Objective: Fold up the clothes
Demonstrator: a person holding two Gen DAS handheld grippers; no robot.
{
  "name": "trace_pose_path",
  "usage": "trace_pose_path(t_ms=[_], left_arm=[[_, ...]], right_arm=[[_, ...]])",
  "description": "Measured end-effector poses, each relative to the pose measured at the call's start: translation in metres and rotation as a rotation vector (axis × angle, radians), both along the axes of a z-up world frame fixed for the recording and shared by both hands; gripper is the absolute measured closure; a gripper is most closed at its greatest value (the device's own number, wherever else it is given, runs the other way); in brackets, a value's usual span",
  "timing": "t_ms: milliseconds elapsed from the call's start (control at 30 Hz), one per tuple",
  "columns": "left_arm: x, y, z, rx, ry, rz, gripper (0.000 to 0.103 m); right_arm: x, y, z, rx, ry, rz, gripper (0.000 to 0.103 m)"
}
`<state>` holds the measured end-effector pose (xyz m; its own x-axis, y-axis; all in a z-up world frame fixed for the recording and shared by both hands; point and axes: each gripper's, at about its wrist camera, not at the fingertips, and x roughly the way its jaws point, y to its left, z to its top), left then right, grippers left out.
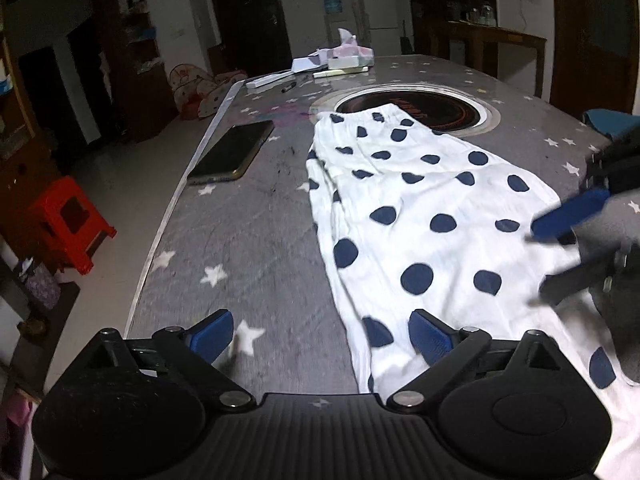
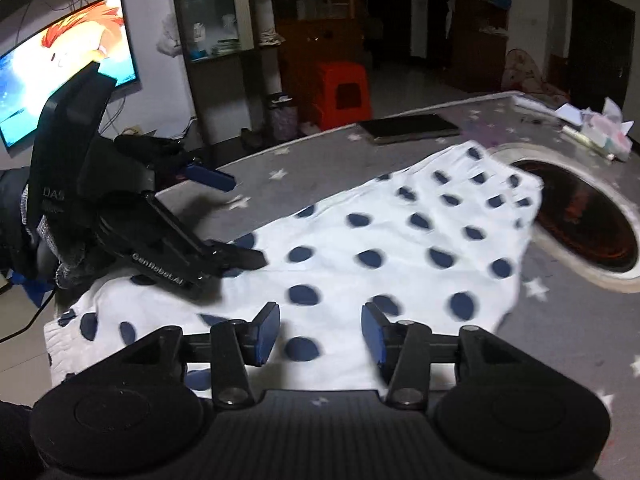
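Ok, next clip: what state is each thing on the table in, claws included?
Spotted garment: spread flat on the table, far end lying over the round cooker rim.
Left claw: open wide, nothing gripped.
Right claw: open, above the garment, nothing gripped.
Phone: face up, screen dark.
Round cooker: set in the table, partly covered by the garment.
Television: on.

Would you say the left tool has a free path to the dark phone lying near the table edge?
Probably yes: the left tool is open, holds nothing, and only bare tablecloth lies between it and the phone, left of the dotted garment.
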<state>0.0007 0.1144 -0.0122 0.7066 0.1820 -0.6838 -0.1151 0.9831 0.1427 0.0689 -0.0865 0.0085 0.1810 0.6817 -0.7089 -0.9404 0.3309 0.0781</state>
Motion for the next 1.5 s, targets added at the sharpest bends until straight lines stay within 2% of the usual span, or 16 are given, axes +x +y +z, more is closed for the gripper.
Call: trace_pose_path(t_ms=[167, 400, 533, 667, 800, 900, 1133, 1333, 1500], left_arm=[[-0.011, 0.008, -0.001, -0.006, -0.008, 0.028, 0.003], [-0.018, 0.009, 0.007, -0.014, -0.038, 0.051, 0.002], [-0.016, 0.004, 0.013, -0.010, -0.061, 0.045, 0.002], [-0.011, 0.001, 0.006, 0.000, -0.037, 0.046, 0.002], [-0.014, 0.003, -0.002, 0.005, -0.019, 0.062, 0.002], [-0.016, 0.006, -0.004, -0.002, -0.024, 0.068, 0.002], [-0.019, 0.011, -0.006, -0.007, -0.037, 0.077, 0.000], [-0.023, 0.012, -0.002, -0.012, -0.040, 0.096, 0.000], [-0.032, 0.007, 0.012, -0.039, -0.072, 0.105, 0.000]], right_arm=[[-0.014, -0.014, -0.014, -0.038, -0.019, -0.006, 0.052], [-0.021, -0.031, -0.007, -0.067, -0.038, -0.040, 0.051], [-0.020, -0.022, 0.009, 0.018, -0.011, -0.058, 0.051], [-0.029, -0.003, 0.011, 0.063, 0.007, -0.018, 0.051], [-0.044, 0.009, -0.002, 0.032, 0.030, 0.047, 0.051], [-0.056, 0.003, -0.011, -0.019, 0.021, 0.072, 0.050], [-0.071, -0.025, -0.014, -0.038, -0.035, 0.086, 0.050], [-0.079, -0.030, -0.003, -0.064, -0.058, 0.076, 0.051], [-0.088, -0.027, 0.016, 0.014, -0.038, 0.075, 0.051]])
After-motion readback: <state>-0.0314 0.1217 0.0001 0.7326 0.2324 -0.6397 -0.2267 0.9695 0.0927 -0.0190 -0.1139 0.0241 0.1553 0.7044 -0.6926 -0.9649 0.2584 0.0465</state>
